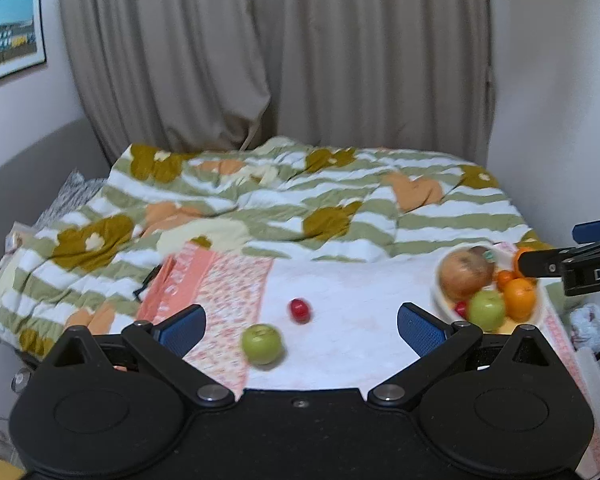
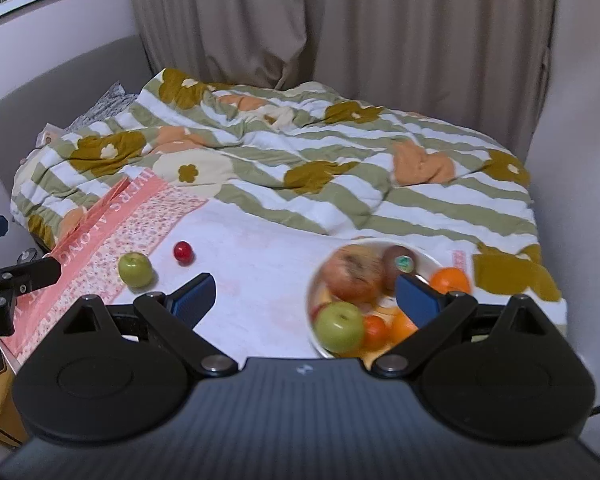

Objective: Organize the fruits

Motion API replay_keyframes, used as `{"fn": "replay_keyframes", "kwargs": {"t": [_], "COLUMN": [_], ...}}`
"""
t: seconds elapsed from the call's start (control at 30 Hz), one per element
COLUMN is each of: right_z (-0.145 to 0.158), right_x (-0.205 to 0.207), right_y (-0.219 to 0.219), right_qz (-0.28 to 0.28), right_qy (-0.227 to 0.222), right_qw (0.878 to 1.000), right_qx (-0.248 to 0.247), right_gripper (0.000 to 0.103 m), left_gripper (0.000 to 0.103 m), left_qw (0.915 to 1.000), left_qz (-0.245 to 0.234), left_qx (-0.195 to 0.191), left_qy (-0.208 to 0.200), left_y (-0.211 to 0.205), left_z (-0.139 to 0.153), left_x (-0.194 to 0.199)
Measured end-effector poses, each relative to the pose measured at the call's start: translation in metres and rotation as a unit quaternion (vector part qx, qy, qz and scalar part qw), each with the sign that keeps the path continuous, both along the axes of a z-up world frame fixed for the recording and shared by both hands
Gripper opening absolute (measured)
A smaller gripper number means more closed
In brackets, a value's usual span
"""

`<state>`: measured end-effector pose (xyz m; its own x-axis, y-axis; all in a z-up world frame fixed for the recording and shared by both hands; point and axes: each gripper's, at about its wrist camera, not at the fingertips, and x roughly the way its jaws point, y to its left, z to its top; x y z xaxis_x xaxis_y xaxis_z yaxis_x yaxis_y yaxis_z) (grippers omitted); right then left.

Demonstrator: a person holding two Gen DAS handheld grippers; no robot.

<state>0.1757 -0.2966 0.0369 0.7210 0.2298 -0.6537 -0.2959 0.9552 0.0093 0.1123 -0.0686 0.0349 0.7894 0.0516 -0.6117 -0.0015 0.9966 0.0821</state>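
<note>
Both tongs hang released above a bed; the left tongs (image 1: pixel 300 322) gape wide with nothing clasped, the right tongs (image 2: pixel 304 300) likewise spread and empty; a loose green apple (image 1: pixel 261 343) and a small red fruit (image 1: pixel 300 311) lie on the white cloth (image 1: pixel 340 288) near the bed's front edge; a white bowl (image 2: pixel 428 258) toward the front right corner holds apples and oranges.

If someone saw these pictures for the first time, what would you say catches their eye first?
Probably the white bowl heaped with fruit, on the right side of the bed. Next, the green apple and the small red fruit lying loose on the pale cloth to its left, with the flowery striped blanket rumpled behind them.
</note>
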Motion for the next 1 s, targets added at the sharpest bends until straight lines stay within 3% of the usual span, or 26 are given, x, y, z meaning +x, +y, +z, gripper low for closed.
{"fn": "replay_keyframes", "kwargs": {"t": [0.27, 0.47, 0.87, 1.0], "right_z": [-0.031, -0.064, -0.128, -0.143], "right_x": [0.044, 0.084, 0.15, 0.16], "right_y": [0.062, 0.095, 0.145, 0.16], "right_qz": [0.003, -0.003, 0.014, 0.032], "right_qy": [0.03, 0.058, 0.11, 0.127], "right_qw": [1.0, 0.998, 0.994, 0.991], "right_qx": [-0.004, -0.002, 0.001, -0.003], "right_gripper": [0.103, 0.103, 0.103, 0.1], "left_gripper": [0.103, 0.103, 0.101, 0.09], "left_qw": [0.9986, 0.9938, 0.9791, 0.973], "left_qz": [-0.008, -0.043, -0.114, -0.132], "left_qx": [-0.004, -0.021, -0.058, -0.07], "left_qy": [0.052, 0.1, 0.158, 0.177], "left_y": [0.06, 0.087, 0.103, 0.101], "left_z": [-0.032, -0.071, -0.132, -0.145], "left_x": [0.043, 0.081, 0.136, 0.146]}}
